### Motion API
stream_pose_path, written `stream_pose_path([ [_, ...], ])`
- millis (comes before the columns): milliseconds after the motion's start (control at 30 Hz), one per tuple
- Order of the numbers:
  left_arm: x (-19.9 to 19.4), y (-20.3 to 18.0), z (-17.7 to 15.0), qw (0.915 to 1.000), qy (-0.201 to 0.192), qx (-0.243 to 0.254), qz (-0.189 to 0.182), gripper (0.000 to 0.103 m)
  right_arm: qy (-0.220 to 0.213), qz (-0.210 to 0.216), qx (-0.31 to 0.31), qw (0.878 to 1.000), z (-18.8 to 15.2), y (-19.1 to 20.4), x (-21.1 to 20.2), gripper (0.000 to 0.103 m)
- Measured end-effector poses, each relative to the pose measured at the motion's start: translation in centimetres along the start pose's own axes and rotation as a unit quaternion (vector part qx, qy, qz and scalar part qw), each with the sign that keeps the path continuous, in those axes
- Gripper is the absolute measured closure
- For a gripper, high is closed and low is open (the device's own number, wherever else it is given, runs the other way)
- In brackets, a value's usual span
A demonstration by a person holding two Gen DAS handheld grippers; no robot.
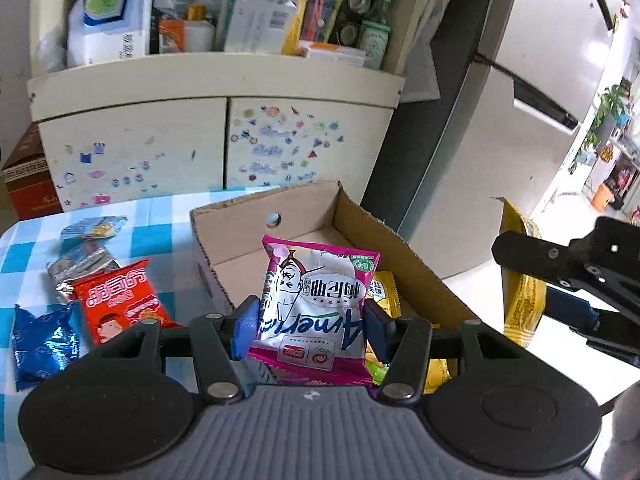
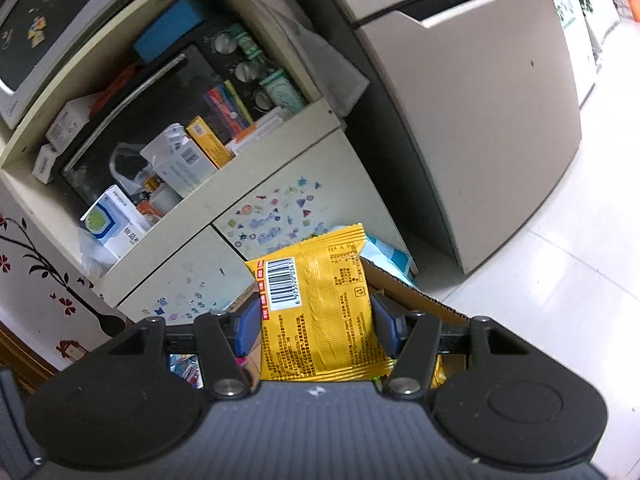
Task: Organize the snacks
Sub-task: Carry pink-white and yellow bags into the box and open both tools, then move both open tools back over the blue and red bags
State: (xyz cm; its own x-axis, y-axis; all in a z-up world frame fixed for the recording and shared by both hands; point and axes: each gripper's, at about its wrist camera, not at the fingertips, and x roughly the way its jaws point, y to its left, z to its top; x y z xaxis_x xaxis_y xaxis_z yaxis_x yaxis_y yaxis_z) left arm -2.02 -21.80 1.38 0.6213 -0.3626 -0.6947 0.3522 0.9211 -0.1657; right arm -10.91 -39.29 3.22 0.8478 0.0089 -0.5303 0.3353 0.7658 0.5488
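Behind pink packet (image 1: 316,304), cardboard box (image 1: 384,240) floor hidden, yellow packets (image 1: 386,294) half-covered

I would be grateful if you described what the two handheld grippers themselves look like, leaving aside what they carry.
Both look identical. The left gripper and right gripper each have a grey ribbed body with a small star-like mark, two round black discs at the sides, black linkage arms with silver rivets, and flat blue pads on the fingers. No cables, hands or sleeves show.

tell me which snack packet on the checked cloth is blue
The blue packet, at the near left edge of the checked cloth. Beside it lies a red packet; the ones behind are silvery.
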Motion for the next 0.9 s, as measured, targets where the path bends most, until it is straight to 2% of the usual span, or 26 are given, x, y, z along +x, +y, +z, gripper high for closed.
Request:
stream_pose_path([
  [100,0.7,-0.3,0.2,1.0,0.004,0.007,0.005,0.037,0.007,0.001,0.01,1.0,0.0,-0.1,0.6,0.042],
  [200,0.6,-0.6,0.6,0.9998,-0.004,0.011,0.018,0.013,0.01,0.0,0.029,1.0,0.0,-0.4,1.1,0.039],
  [233,0.3,-0.5,0.7,0.9997,-0.013,0.012,0.018,0.011,0.008,0.0,0.033,0.999,0.0,-0.5,1.1,0.031],
  [267,0.1,-0.5,0.9,0.9997,-0.017,0.013,0.013,0.011,0.005,0.001,0.036,0.999,0.1,-0.5,1.0,0.025],
  [533,-2.0,2.0,2.2,0.9996,-0.02,0.001,0.019,0.007,0.0,0.018,0.029,0.999,0.0,-0.2,0.7,0.025],
  [900,-5.6,10.0,1.9,0.997,-0.024,-0.038,0.063,0.006,0.019,0.055,-0.049,0.997,-1.4,3.7,1.3,0.025],
])
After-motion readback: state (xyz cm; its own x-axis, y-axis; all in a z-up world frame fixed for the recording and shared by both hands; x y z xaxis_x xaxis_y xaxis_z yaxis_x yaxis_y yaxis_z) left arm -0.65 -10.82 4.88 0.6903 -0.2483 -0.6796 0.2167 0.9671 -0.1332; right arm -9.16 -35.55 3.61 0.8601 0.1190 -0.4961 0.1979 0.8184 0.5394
